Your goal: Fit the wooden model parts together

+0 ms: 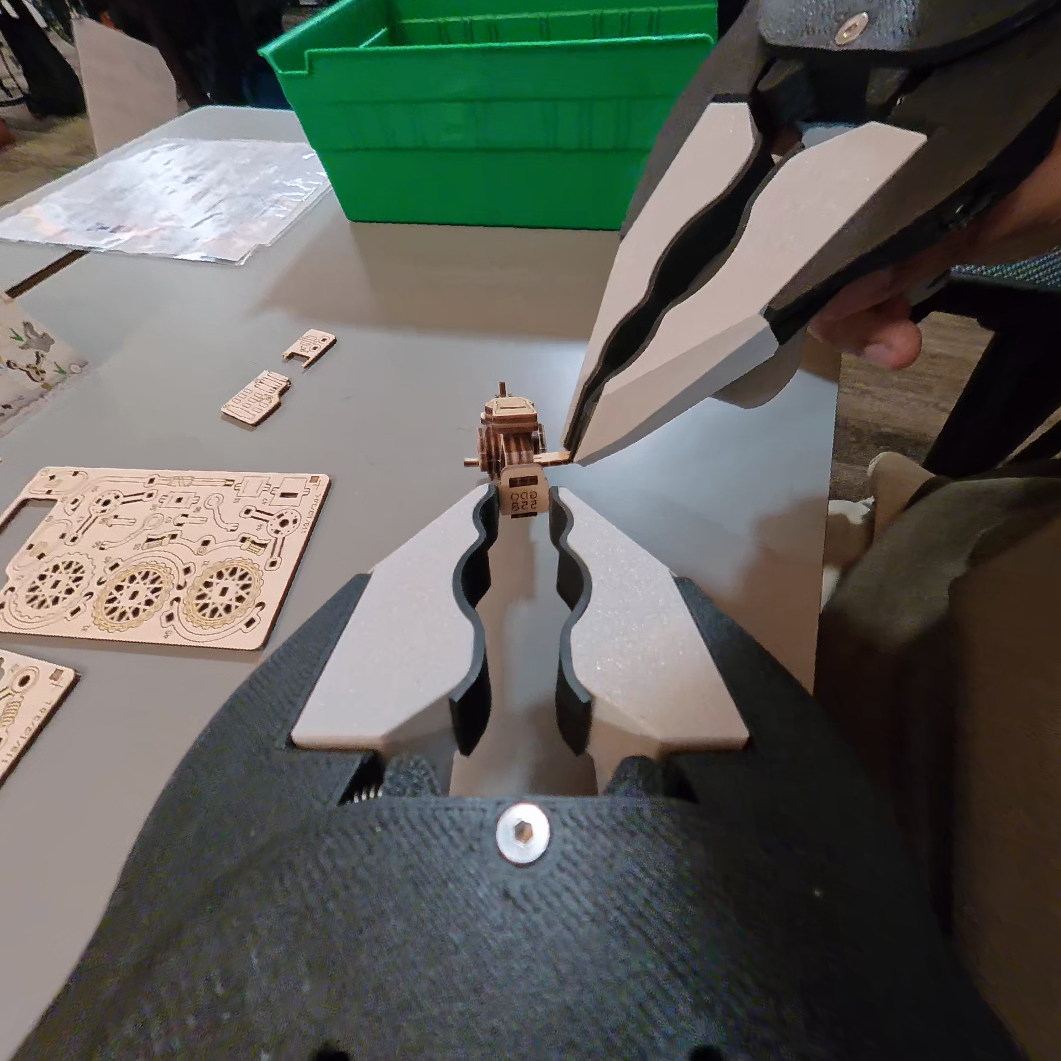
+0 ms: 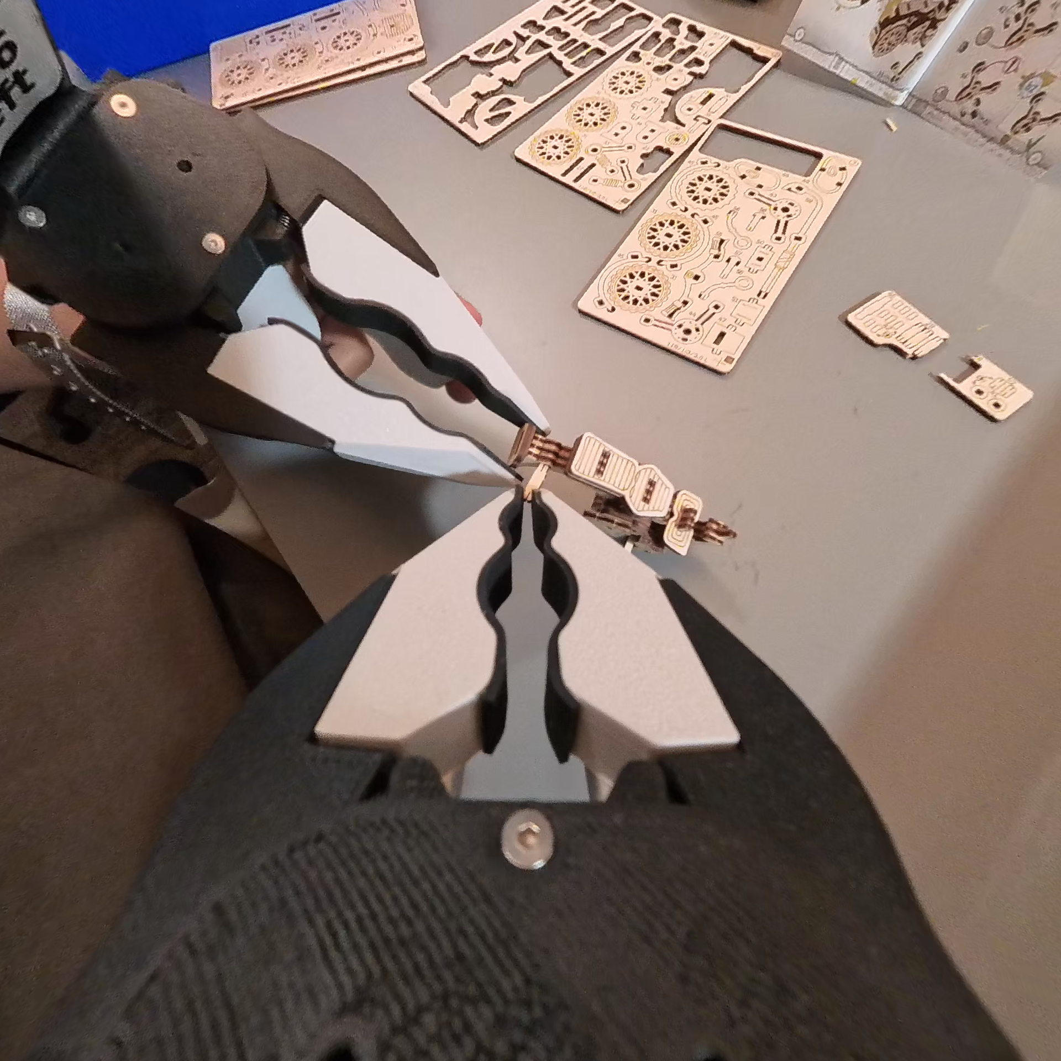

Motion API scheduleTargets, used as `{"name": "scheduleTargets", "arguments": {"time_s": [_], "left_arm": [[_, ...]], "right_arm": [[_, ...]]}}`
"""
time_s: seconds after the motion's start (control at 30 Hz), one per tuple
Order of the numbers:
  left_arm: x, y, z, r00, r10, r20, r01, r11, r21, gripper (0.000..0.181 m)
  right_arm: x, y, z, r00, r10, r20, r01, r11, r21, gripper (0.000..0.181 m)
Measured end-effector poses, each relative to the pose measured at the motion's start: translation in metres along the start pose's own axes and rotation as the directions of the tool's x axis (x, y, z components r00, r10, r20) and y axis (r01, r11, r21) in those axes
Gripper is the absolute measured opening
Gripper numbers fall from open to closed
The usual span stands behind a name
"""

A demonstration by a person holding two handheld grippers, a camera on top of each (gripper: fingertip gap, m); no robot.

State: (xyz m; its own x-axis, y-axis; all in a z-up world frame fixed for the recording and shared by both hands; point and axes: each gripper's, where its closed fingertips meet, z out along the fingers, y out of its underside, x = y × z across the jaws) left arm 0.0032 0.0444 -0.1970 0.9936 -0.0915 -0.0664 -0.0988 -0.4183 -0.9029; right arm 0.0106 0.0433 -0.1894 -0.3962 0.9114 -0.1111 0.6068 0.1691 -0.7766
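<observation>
A small part-built wooden model [image 1: 508, 439] is low over the grey table [image 1: 402, 321]. My left gripper [image 1: 521, 495] is shut on the flat end plate [image 1: 519, 494] of the model. In the right wrist view the left gripper [image 2: 525, 453] comes in from the upper left and clamps the model [image 2: 620, 476] by that end. My right gripper [image 2: 529, 498] is shut on a thin wooden strip [image 2: 534, 479] and holds it against the model's side, next to the left fingertips. In the left wrist view the right gripper [image 1: 571, 453] reaches down from the upper right with the strip [image 1: 551, 457].
A green bin [image 1: 488, 115] stands at the back. Wooden part sheets [image 1: 161, 557] [image 2: 723, 247] and two loose small parts [image 1: 255, 397] [image 1: 310, 346] lie left of the model. A plastic-sleeved sheet [image 1: 166, 195] lies far left. The table edge [image 1: 827, 517] runs close on the right. My left and right fingertips are right by each other.
</observation>
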Motion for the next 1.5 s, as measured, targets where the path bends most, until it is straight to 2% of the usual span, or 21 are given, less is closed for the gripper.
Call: {"name": "scheduleTargets", "arguments": {"time_s": [0.3,0.53,0.8,1.07,1.23,1.5], "left_arm": [[-0.0006,-0.0024,-0.0008,0.987,-0.149,-0.057,0.15,0.989,0.015,0.014],[0.0003,-0.0039,-0.0016,0.979,-0.187,-0.084,0.19,0.982,0.024,0.014],[0.0003,-0.0063,-0.0015,0.956,-0.268,-0.12,0.274,0.961,0.034,0.014],[-0.0034,-0.0093,-0.0028,0.914,-0.369,-0.168,0.381,0.923,0.048,0.014],[-0.002,-0.0096,-0.0025,0.925,-0.344,-0.16,0.356,0.933,0.051,0.014],[0.0032,-0.0092,-0.0009,0.98,-0.181,-0.084,0.186,0.981,0.051,0.014]], "right_arm": [[0.0023,-0.0041,-0.0012,1.0,0.002,0.007,-0.002,1.0,0.031,0.0],[0.0022,-0.0066,-0.0036,0.994,0.072,0.079,-0.077,0.996,0.055,0.0],[0.0045,0.0002,0.0,0.999,0.004,0.047,-0.006,1.0,0.028,0.0],[0.0054,-0.0034,-0.0027,0.999,0.005,0.053,-0.008,0.999,0.048,0.0],[0.0043,-0.0056,-0.0042,0.998,-0.011,0.054,0.008,0.998,0.058,0.0],[0.0053,-0.0008,-0.0043,0.997,-0.071,0.012,0.071,0.997,0.009,0.0]]}}
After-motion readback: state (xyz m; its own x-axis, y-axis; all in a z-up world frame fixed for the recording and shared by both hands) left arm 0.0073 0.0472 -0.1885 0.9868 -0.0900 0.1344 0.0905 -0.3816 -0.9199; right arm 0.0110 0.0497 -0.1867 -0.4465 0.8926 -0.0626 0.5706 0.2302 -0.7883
